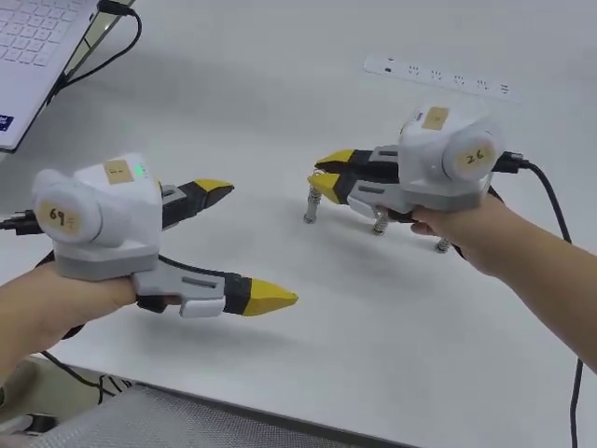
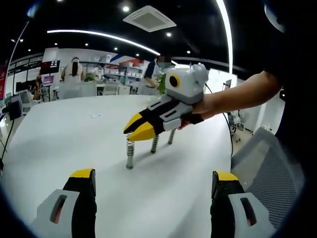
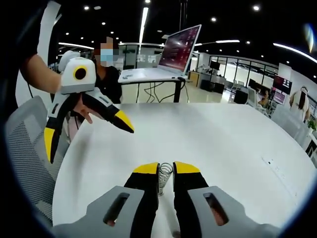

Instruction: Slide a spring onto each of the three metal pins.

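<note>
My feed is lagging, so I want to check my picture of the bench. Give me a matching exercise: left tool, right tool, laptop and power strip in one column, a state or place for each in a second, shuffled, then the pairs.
1. left tool
2. right tool
3. laptop
4. power strip

A. far side of the table, to the right in the head view
B. jaws wide apart, nothing between them
C. far left corner in the head view
D. jaws closed in on a spring

Pairs: 1-B, 2-D, 3-C, 4-A.
</note>
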The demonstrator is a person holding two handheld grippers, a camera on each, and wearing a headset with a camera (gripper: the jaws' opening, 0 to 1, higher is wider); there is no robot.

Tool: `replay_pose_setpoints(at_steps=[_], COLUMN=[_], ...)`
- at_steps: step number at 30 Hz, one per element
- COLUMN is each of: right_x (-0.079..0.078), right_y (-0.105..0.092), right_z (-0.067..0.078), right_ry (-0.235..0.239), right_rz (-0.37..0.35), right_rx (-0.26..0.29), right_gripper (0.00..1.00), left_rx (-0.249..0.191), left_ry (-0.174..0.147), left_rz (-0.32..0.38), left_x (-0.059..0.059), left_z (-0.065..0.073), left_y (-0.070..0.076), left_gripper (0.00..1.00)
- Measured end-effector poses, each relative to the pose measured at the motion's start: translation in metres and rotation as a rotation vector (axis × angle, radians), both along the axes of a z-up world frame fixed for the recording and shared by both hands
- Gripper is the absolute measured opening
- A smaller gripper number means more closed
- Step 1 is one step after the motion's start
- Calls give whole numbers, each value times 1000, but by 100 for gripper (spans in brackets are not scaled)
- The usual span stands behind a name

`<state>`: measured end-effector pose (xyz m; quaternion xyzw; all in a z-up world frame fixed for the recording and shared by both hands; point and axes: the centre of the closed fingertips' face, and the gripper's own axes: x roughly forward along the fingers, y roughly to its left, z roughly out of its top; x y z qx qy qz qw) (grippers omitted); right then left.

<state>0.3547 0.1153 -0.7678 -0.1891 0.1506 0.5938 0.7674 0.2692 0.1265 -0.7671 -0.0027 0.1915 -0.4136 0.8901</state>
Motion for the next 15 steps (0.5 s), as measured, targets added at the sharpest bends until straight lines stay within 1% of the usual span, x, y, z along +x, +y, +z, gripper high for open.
replay_pose_setpoints(at_steps=[6,13,15], right_x=[-1,-2,-2], right_y=[0,2,4], right_z=[-6,-19,-22], right_ry=[-3,-16,-10], right_rz=[6,27,28], right_rx=[-20,-71,-76], right_gripper=[8,8,8], left_rx=[-1,1,2], left_ry=[4,5,6], left_rz=[0,1,3], left_x=[0,0,0], left_z=[-2,-2,-3], left_y=[-1,1,2], left_gripper=[95,94,94])
